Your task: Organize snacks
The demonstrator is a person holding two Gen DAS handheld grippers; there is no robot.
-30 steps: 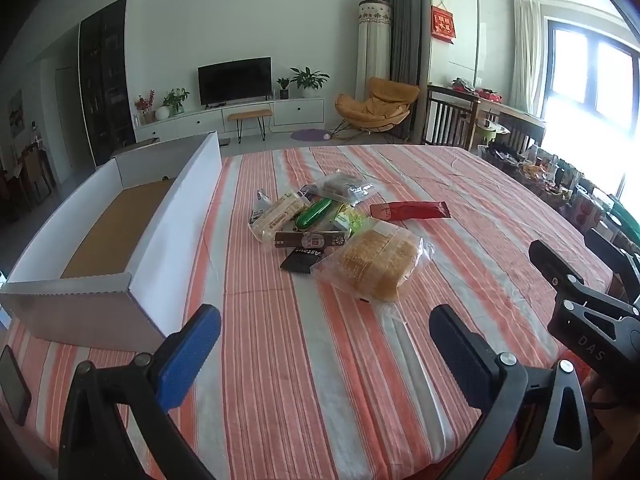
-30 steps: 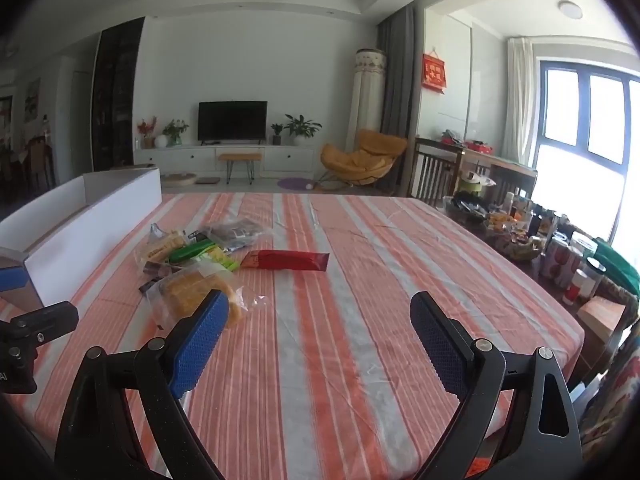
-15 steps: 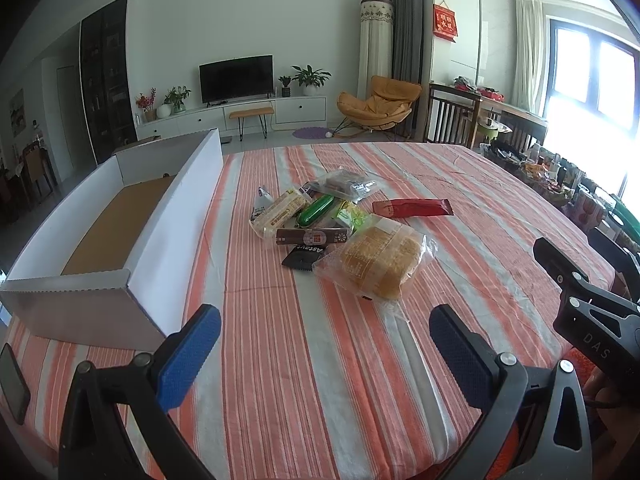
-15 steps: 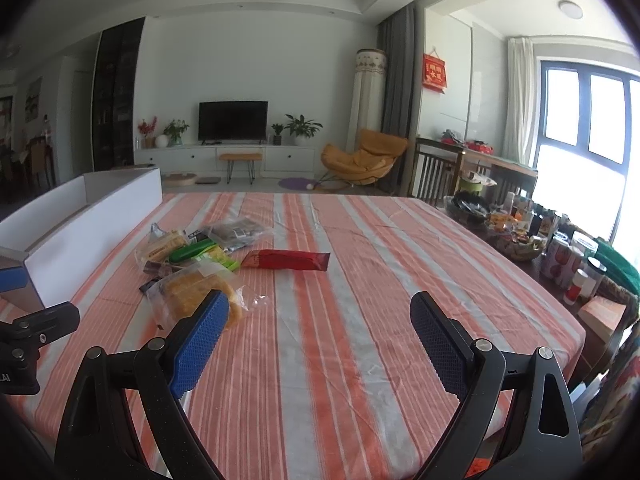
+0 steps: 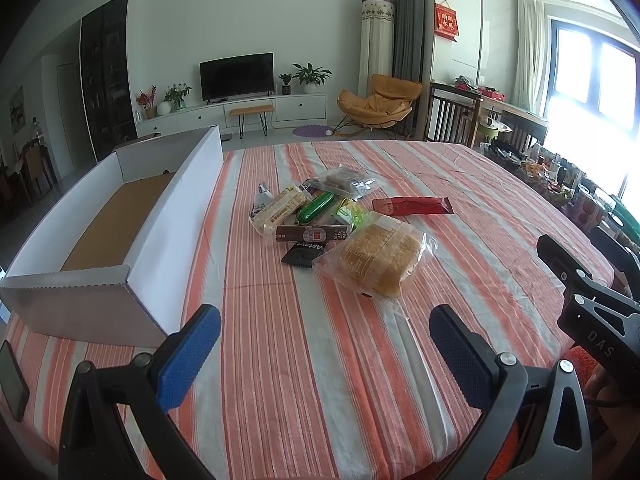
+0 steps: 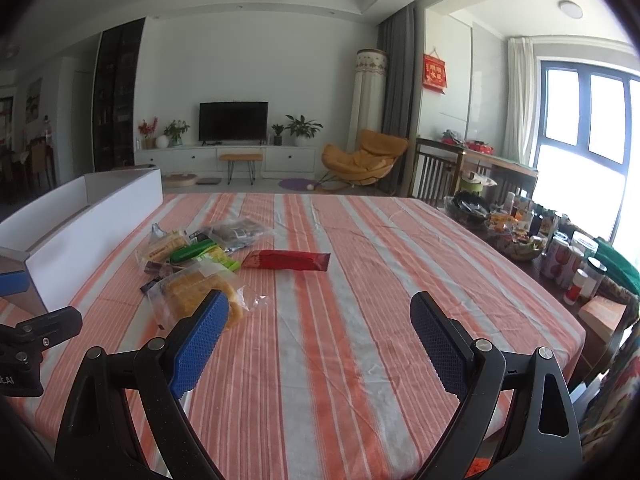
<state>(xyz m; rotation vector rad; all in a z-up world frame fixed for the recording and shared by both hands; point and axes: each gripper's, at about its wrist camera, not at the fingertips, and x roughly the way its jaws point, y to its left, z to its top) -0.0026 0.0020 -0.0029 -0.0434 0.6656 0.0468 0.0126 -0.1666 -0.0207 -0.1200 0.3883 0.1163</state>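
little has changed over the last second: in the left wrist view the snack pile sits a touch lower and nearer than before, so the left gripper (image 5: 324, 348) has eased slightly forward; the right wrist view is all but unchanged. both sets of jaws are spread wide and hold nothing, as they were.

the left gripper hovers over the near edge of the desk (image 5: 280, 380), the right gripper (image 6: 320, 344) likewise, to its right. the pads (image 5: 188, 356) are blue, ribbed rubber on black plastic arms.

the desk carries a cloth of orange, white and grey stripes, lightly creased. the snacks lie in a loose pile near its middle. nearest is the bread (image 5: 380, 260), golden and spongy in a clear crinkly bag. touching its far left side are a dark brown bar (image 5: 312, 234) and a black sachet (image 5: 302, 256) with a zigzag edge. beyond them lie a glossy green tube (image 5: 316, 207), a pale yellow cracker pack (image 5: 280, 210), a light green pack (image 5: 352, 216) and a clear bag (image 5: 344, 184) of dark pieces. a flat red wrapper (image 5: 412, 205) lies apart, just right of the pile.

left of the pile stands a long open box (image 5: 176, 220), white card walls, brown corrugated floor, a serrated near edge.
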